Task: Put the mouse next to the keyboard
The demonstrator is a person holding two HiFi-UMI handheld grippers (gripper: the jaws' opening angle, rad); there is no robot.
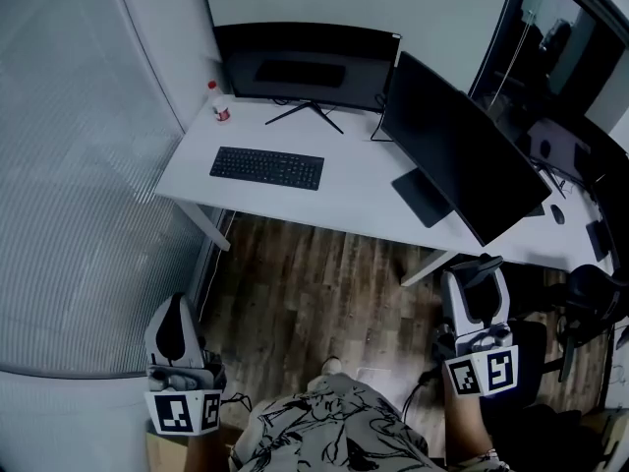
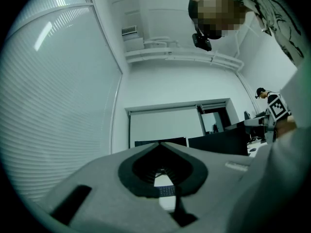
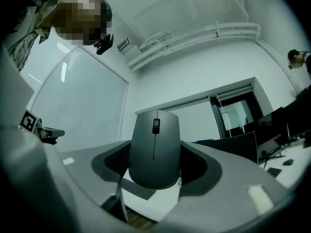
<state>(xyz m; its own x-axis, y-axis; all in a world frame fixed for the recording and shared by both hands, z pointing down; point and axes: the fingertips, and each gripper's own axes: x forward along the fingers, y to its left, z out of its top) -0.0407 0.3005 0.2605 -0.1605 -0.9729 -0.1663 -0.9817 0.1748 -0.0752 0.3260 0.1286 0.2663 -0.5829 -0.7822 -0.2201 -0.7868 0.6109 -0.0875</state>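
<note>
My right gripper (image 1: 479, 283) grasps the mouse (image 3: 154, 149).
My left gripper (image 1: 175, 324) is clenched, empty; the keyboard (image 1: 266, 167) lies on the tabletop (image 1: 354, 203), well ahead.

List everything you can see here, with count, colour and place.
desk: one, white, middle of the head view
keyboard: one, black, on the desk's left part
monitors: two, black, one at the desk's back, the other on its right part
bottle: one, small, white and red, desk's back left corner
floor: wooden, brown, in front of the desk
mouse: one, grey, between the right gripper's jaws
left gripper: jaws together, nothing held, low left
right gripper: jaws shut on the mouse, low right
</note>
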